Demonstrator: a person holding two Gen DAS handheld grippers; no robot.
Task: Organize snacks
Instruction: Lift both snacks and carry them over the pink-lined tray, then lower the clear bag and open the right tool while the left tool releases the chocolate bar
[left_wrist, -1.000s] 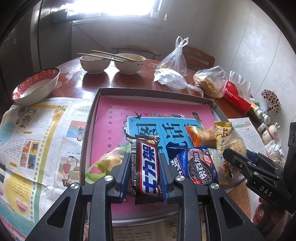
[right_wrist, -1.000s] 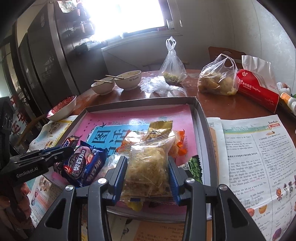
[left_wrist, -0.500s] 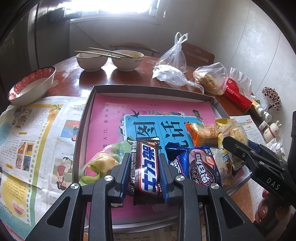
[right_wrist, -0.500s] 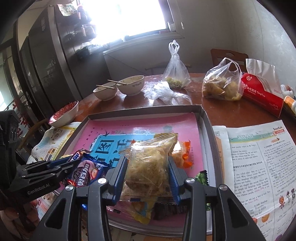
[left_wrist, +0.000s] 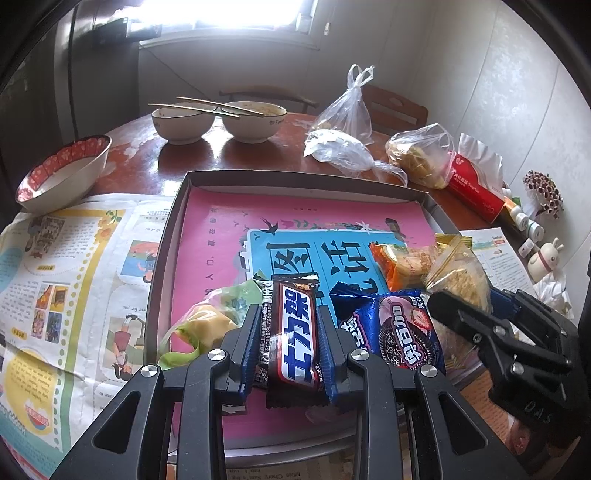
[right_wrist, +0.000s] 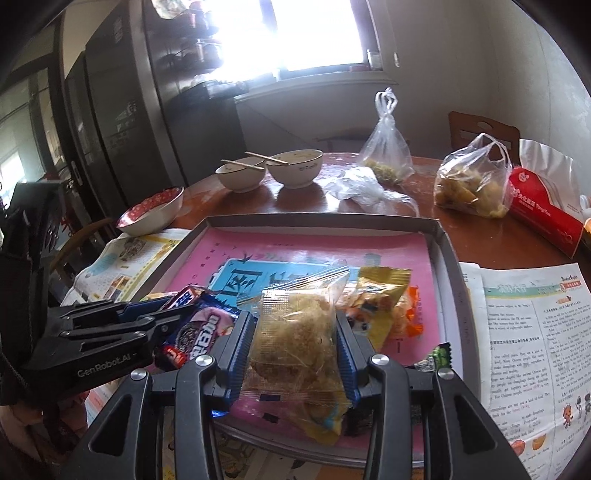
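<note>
Left wrist view: left gripper (left_wrist: 287, 345) clamped on a dark brown chocolate bar (left_wrist: 293, 332) w/ white-on-blue lettering, blue pads pressing both long sides, bar upright between them over the near part of the grey tray (left_wrist: 168, 236). Tray has a pink-and-blue printed sheet (left_wrist: 229, 229) as liner. Just left of the bar, a green-yellow wrapped snack (left_wrist: 201, 325); just right, a blue cookie pack (left_wrist: 397, 332). Beyond that an orange snack pack (left_wrist: 402, 262). Right gripper (left_wrist: 491, 314) comes in from the right edge, holding a clear bag of crumbly snack (left_wrist: 458, 273).

Right wrist view: right gripper (right_wrist: 295, 354) closed on that clear bag (right_wrist: 295, 332), pads squeezing both sides, bag above the tray's near edge (right_wrist: 448, 266). Yellow wrapper (right_wrist: 382, 295) & orange pack lie just behind it, on the liner. Left gripper (right_wrist: 155, 314) at left, chocolate bar (right_wrist: 184, 297) in its tips, cookie pack (right_wrist: 199, 332) beside. Newspaper (right_wrist: 528, 332) right of tray; two bowls w/ chopsticks (right_wrist: 269, 173) further back on the table.
</note>
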